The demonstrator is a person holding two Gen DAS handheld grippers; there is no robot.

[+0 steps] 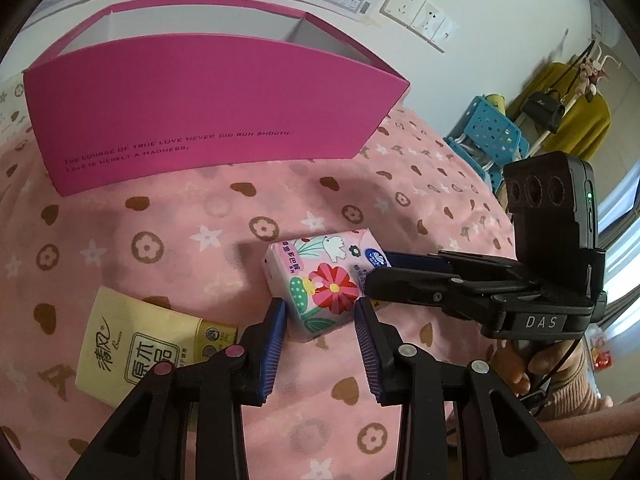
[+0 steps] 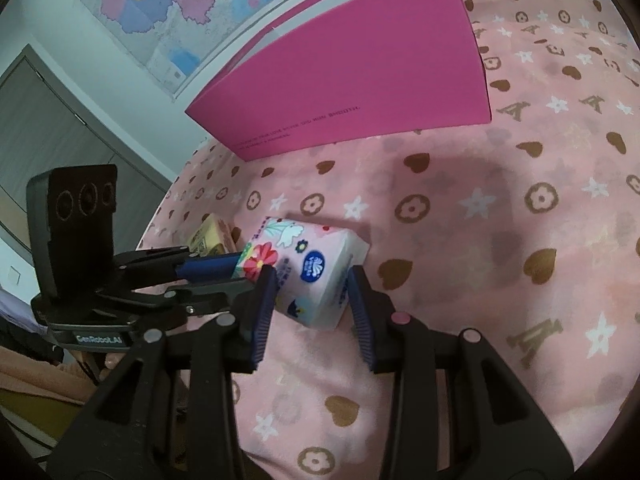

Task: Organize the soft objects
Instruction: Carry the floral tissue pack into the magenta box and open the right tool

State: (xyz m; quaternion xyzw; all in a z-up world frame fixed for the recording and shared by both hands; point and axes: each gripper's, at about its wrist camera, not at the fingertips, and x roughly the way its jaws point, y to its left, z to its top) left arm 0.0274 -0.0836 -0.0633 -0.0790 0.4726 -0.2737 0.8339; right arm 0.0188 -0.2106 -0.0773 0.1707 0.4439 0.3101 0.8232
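Observation:
A pink flowered tissue pack lies on the pink patterned blanket, and both grippers hold it. My left gripper has its blue pads against the near end's two sides. My right gripper comes in from the right in the left wrist view, and its pads press the pack's other pair of sides. A yellow tissue pack lies flat just left of the left gripper. An open magenta box stands behind the packs.
A blue perforated basket and a rack with hanging bags stand beyond the bed's edge at the right. A hand in a pink sleeve grips the right tool. A wall with a map lies behind the box.

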